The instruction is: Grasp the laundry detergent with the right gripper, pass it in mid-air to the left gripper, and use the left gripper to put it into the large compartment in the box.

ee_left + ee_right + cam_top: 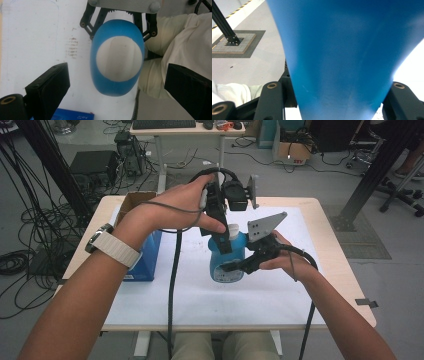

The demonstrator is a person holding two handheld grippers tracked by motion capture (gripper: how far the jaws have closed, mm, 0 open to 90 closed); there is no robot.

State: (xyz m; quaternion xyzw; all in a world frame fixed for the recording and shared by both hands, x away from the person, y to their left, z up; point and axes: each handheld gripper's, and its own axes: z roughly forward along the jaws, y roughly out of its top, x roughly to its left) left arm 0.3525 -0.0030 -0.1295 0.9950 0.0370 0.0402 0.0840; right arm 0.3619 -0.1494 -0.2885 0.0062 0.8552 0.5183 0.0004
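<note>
while the right claw (pixel 235 266) pinches the blue bottle (pixel 227 262), the spread left claw (pixel 223 245) hides its cap.

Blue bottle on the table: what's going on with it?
A person works a blue bottle with a hand-held claw in each hand over the white table. The right claw is clamped on the bottle's body from the side and holds it upright. The left claw points down at the bottle's white cap; in the left gripper view its jaws stand wide apart on either side of the bottle, not touching it. A blue box sits to the left.
</note>
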